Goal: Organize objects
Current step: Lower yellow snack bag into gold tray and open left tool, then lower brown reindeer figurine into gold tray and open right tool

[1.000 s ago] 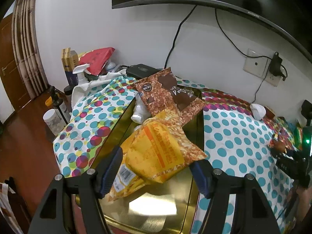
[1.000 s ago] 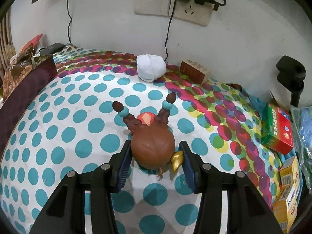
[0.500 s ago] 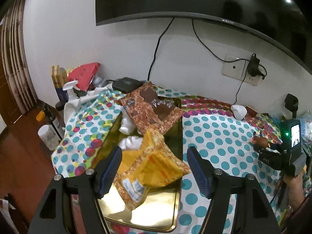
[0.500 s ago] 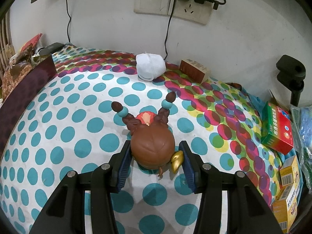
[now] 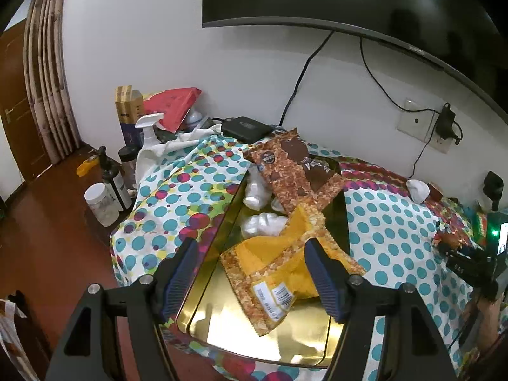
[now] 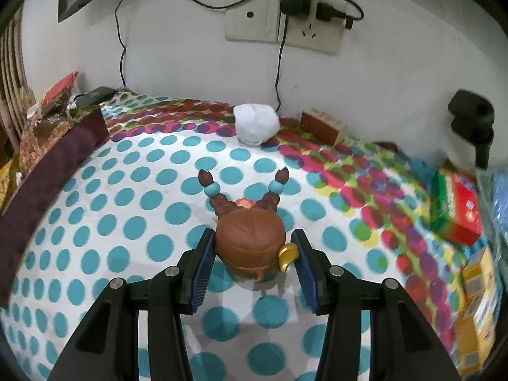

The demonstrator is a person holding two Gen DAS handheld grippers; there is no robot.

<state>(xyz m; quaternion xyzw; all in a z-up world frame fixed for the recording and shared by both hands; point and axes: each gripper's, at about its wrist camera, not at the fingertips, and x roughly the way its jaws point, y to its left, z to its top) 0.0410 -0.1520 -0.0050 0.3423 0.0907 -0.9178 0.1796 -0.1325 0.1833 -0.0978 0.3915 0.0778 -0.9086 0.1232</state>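
My right gripper (image 6: 252,250) is shut on a brown-haired doll figure (image 6: 249,241) with two braids, on the dotted tablecloth (image 6: 127,222). My left gripper (image 5: 250,270) is open and empty, held above a gold tray (image 5: 222,320). In the tray lie a yellow snack bag (image 5: 279,273), a brown snack bag (image 5: 295,171) and white wrapped lumps (image 5: 260,225). The right gripper and the doll also show at the right edge of the left wrist view (image 5: 451,241).
A white lump (image 6: 255,123) and a small brown box (image 6: 322,125) lie near the wall. Red and yellow boxes (image 6: 460,212) crowd the right edge. Bottles and jars (image 5: 111,187) stand left of the table. Cables hang from wall sockets (image 6: 285,28).
My left gripper has risen and pulled back from the tray, leaving the yellow bag lying in it. My right gripper has stayed shut on the doll, with little movement.
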